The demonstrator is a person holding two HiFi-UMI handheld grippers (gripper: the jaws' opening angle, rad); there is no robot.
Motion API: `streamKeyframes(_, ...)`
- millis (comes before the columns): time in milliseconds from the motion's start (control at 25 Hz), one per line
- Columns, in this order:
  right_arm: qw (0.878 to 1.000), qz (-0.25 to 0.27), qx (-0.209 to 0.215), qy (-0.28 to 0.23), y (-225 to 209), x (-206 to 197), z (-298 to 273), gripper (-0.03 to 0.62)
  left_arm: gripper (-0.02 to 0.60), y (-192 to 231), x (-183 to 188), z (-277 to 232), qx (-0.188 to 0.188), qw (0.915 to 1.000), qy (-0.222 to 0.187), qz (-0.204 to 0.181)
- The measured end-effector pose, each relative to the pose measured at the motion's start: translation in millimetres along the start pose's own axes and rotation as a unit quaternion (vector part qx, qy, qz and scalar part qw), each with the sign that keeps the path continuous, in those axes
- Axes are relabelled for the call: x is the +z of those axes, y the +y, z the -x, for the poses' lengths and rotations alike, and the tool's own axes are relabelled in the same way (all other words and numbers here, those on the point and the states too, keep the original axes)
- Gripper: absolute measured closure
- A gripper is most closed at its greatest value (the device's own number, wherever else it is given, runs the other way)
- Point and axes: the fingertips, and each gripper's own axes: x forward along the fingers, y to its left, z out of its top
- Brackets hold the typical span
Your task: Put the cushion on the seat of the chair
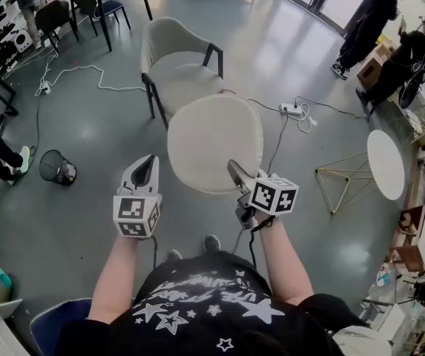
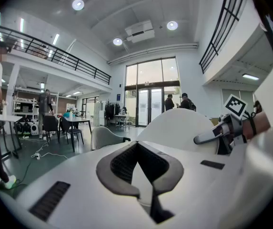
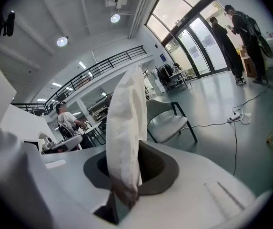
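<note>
**Figure: head view, with both gripper views.** The right tool (image 1: 236, 173) has its jaws clamped on the near rim of a round cream fabric cushion (image 1: 213, 143) and holds it in the air. In the right gripper view the cushion's edge (image 3: 124, 123) stands upright, pinched between the dark pads. The cushion hangs in front of a beige upholstered chair with dark metal legs (image 1: 176, 61), on the person's side of it. From above, its far edge overlaps the front of the chair's seat. The right gripper view shows the chair (image 3: 167, 120) beyond the cushion and apart from it, its seat bare.

The left tool (image 1: 145, 167) is in front of the chair and to its left. Its jaws are together with nothing between them, as the left gripper view (image 2: 137, 149) confirms.

A white power strip with cable (image 1: 294, 110) lies on the grey floor (image 1: 86, 124) right of the chair. A black wire wastebasket (image 1: 55, 167) stands on the floor, left of the chair.
</note>
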Motion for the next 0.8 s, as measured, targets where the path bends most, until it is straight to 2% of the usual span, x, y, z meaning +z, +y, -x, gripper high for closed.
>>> streamKeyframes(200, 1.000, 0.011, -0.005, 0.014, 2, -12, -1, 0.537, 0.575, -2, 0, 2, -0.003, 1.0000, -0.006, 0.005)
streamKeyframes(560, 1.000, 0.021, 0.015, 0.003, 12, 1, 3, 0.539, 0.575, -7, 7, 2, 0.000, 0.9998, -0.014, 0.013)
streamKeyframes(800, 0.999, 0.022, 0.037, 0.006, -1, 0, 5, 0.538, 0.575, -18, -8, -6, 0.013, 0.9996, 0.000, 0.023)
